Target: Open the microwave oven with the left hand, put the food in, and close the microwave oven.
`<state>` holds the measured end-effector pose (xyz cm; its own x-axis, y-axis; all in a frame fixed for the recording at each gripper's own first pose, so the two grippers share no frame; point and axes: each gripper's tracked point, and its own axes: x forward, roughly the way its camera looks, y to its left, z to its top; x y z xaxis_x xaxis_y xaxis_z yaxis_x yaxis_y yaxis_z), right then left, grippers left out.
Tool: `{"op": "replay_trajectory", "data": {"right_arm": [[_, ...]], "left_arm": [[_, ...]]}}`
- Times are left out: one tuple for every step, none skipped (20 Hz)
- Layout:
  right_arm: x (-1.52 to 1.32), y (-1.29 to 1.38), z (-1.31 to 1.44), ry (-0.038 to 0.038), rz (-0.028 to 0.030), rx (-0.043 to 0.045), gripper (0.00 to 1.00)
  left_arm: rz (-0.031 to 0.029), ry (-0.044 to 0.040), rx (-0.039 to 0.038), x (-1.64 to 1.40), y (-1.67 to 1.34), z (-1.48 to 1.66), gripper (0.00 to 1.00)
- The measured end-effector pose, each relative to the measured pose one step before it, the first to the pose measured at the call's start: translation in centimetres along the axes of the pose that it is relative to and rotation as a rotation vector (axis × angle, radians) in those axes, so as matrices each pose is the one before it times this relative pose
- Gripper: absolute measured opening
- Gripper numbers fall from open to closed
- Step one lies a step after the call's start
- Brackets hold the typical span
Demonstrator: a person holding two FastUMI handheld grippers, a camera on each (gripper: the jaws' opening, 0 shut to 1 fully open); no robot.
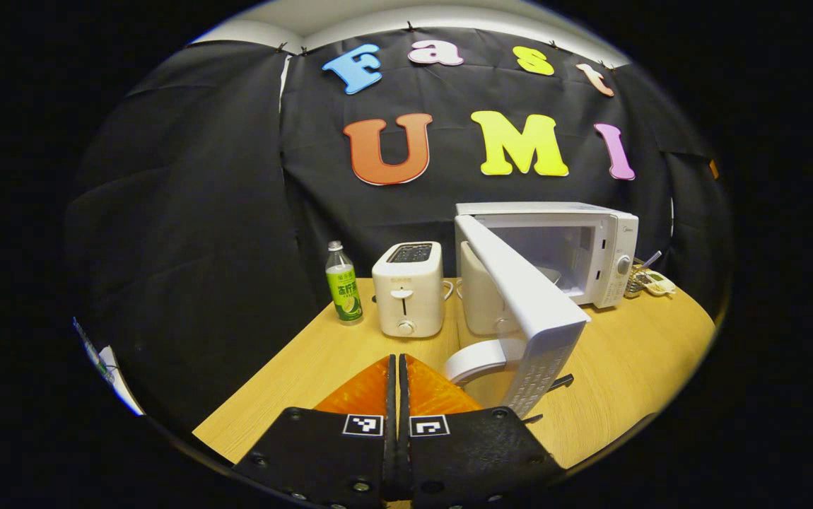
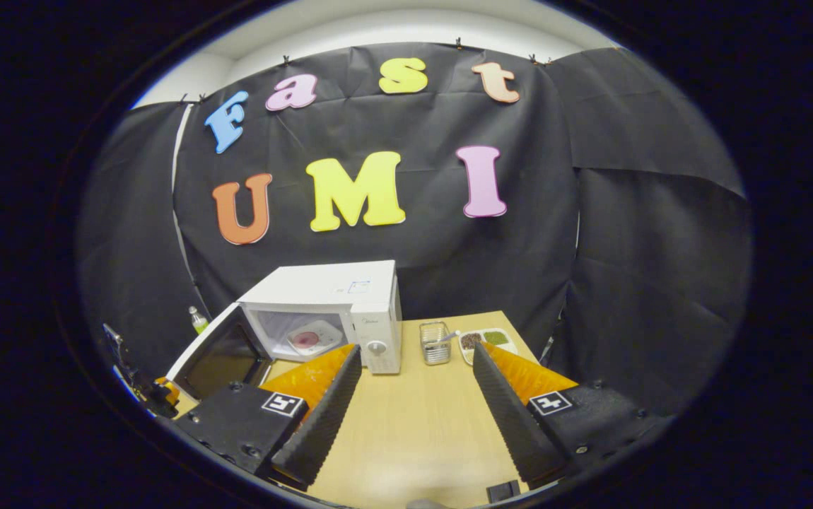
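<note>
The white microwave (image 1: 611,247) stands at the back of the wooden table with its door (image 1: 519,297) swung wide open toward me. My left gripper (image 1: 397,359) is shut with nothing between its fingers, low over the table, just left of the door's curved white handle (image 1: 474,360). In the right gripper view the microwave (image 2: 336,290) has a white plate with pink food (image 2: 313,338) inside its cavity. My right gripper (image 2: 417,351) hangs open and empty over the table, in front of and right of the microwave.
A white toaster (image 1: 408,288) and a green-labelled bottle (image 1: 343,292) stand left of the microwave. Right of it sit a small wire basket holding a utensil (image 2: 436,343) and a divided food tray (image 2: 488,339). Black cloth walls close in the table (image 2: 413,431).
</note>
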<state>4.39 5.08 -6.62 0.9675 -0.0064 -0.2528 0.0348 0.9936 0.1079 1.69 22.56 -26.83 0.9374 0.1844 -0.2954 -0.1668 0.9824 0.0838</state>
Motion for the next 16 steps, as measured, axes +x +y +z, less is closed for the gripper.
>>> {"op": "replay_trajectory", "data": {"right_arm": [[-0.026,0.37,-0.486,0.00791,-0.00655,0.00673,1.0],[-0.166,0.3,-0.441,0.00972,-0.00245,0.01135,0.92],[-0.171,0.302,-0.417,0.00727,-0.0028,0.00923,0.92],[-0.198,0.019,-0.204,0.00439,-0.00693,0.00261,0.92],[-0.061,-0.129,-0.164,0.00216,-0.00892,0.00107,1.0],[-0.081,0.007,-0.066,0.004,0.00013,0.00036,1.0],[-0.037,0.015,-0.053,0.00273,-0.00016,0.00018,1.0],[0.103,-0.234,0.166,0.00286,-0.00762,-0.00221,0.92],[0.078,-0.263,0.175,0.00098,-0.00544,-0.004,0.92],[-0.117,-0.207,0.197,-0.00329,-0.00679,-0.00353,0.92],[-0.115,-0.161,0.395,-0.00813,-0.00649,-0.00241,1.0],[-0.163,-0.113,0.223,-0.00446,-0.00571,-0.00303,1.0],[0.012,-0.003,-0.003,-0.00057,-0.00182,-0.00388,1.0],[-0.068,-0.039,-0.022,0.00207,-0.00205,-0.00594,0.92],[0.066,-0.217,-0.019,0.00118,-0.00479,-0.00486,0.92],[-0.009,-0.347,-0.028,0.00231,-0.00898,0.00024,0.92]], "left_arm": [[-0.02784,-0.00736,-0.00413,0.432,-0.5,0.081,0.0],[-0.02672,-0.00408,-0.00078,0.219,-0.715,0.179,0.0],[-0.02075,0.001,0.00852,0.324,-0.558,-0.098,0.0],[-0.01919,0.00154,0.01007,0.261,-0.673,-0.09,0.0],[-0.01509,-0.00211,0.00951,0.212,-0.604,-0.056,0.0],[-0.0198,0.00327,0.00253,0.223,-0.788,-0.039,0.0],[-0.01026,-0.00378,0.00563,0.321,-0.633,0.022,0.0],[-0.00402,0.00053,0.00901,0.419,-0.561,0.057,0.0],[-0.00717,0.0043,0.00212,0.37,-0.681,-0.034,0.0],[-0.01054,-0.01058,-0.00098,0.222,-0.754,0.359,0.0],[-0.02599,-0.01181,-0.00013,0.431,-1.157,0.384,0.0],[-0.02642,-0.01173,0.00797,0.282,-1.167,0.416,0.0],[-0.02382,-0.01154,0.0084,0.355,-0.88,0.4,0.0],[-0.024,-0.01481,0.00409,0.419,-0.99,0.515,0.0],[-0.02375,-0.00895,-0.00629,0.479,-0.965,0.391,0.0],[-0.02158,-0.0043,-0.00638,0.262,-0.957,0.286,0.0]]}}
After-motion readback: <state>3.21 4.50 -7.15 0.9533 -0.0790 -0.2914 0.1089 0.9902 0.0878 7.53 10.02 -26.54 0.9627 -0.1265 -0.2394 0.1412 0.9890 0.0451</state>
